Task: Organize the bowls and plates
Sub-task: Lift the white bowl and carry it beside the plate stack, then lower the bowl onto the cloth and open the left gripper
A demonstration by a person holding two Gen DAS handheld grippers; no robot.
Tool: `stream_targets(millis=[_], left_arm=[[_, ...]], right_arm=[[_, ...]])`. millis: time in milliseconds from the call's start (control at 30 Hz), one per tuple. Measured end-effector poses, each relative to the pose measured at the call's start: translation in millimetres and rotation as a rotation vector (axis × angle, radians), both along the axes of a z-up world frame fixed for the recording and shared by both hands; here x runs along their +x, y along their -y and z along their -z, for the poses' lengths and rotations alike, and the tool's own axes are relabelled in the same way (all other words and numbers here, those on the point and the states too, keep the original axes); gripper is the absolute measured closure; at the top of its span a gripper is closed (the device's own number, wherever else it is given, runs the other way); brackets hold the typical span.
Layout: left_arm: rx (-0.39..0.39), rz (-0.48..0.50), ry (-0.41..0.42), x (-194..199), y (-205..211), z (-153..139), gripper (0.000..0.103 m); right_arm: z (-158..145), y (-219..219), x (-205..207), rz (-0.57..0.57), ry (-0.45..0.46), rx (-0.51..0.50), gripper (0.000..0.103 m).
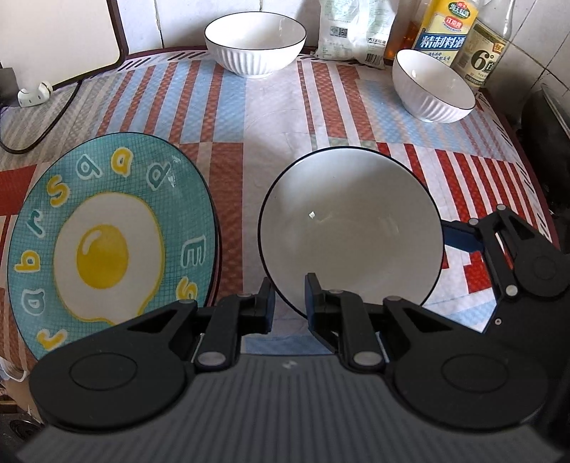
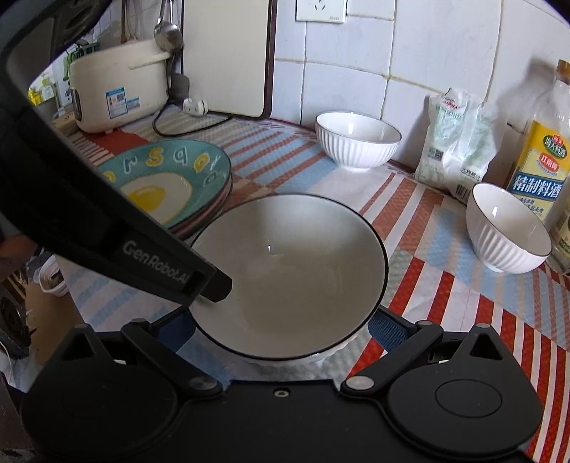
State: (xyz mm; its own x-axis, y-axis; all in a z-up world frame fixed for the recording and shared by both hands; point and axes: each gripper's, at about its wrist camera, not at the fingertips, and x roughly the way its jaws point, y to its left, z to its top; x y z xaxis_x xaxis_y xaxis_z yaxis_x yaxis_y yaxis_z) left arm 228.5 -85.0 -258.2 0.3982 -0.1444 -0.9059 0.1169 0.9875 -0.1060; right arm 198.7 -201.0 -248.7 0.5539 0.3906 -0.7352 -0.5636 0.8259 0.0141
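Observation:
A large white bowl with a dark rim (image 1: pixel 351 235) (image 2: pixel 292 274) stands on the striped cloth. My left gripper (image 1: pixel 289 302) straddles its near-left rim, one finger outside and one inside, with the jaws apart. My right gripper (image 2: pixel 281 329) is open, its fingers spread beside the bowl's near wall, and it shows at the bowl's right in the left wrist view (image 1: pixel 463 235). A teal fried-egg plate (image 1: pixel 107 242) (image 2: pixel 167 185) tops a stack of plates at the left. Two smaller ribbed white bowls stand at the back (image 1: pixel 254 44) (image 2: pixel 358 140) and at the right (image 1: pixel 433 85) (image 2: pixel 507 228).
A cooking-wine bottle (image 1: pixel 443 32) (image 2: pixel 541 167), a vinegar bottle (image 1: pixel 486 53) and a white bag (image 1: pixel 356 32) (image 2: pixel 454 142) line the back wall. A rice cooker (image 2: pixel 117 85), a plug (image 2: pixel 195 106) and a cord (image 1: pixel 39 131) sit at the back left. The counter's edge runs along the left.

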Motion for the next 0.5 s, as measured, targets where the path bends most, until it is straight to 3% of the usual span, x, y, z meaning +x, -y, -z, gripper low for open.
stream_targets(millis=[200, 233, 300, 367, 500], left_arm=[[-0.005, 0.001, -0.017, 1.5, 1.1, -1.2, 0.085], [-0.017, -0.003, -0.020, 1.0, 1.3, -2.2, 0.083], [-0.076, -0.014, -0.045, 1.8, -1.3, -4.1, 0.064], [-0.084, -0.030, -0.069, 1.7, -0.9, -7.3, 0.063], [-0.055, -0.004, -0.039, -6.9, 4.9, -22.6, 0.062]], right_arm=[[0.0, -2.9, 0.9, 0.012, -0.015, -0.008, 0.000], [-0.5, -2.6, 1.9, 0.014, -0.020, -0.012, 0.000], [-2.9, 0.4, 2.8, 0.025, -0.030, -0.010, 0.000], [-8.5, 8.0, 1.9, 0.027, -0.058, 0.023, 0.000], [-23.2, 27.9, -3.7, 0.034, -0.087, 0.083, 0.000]])
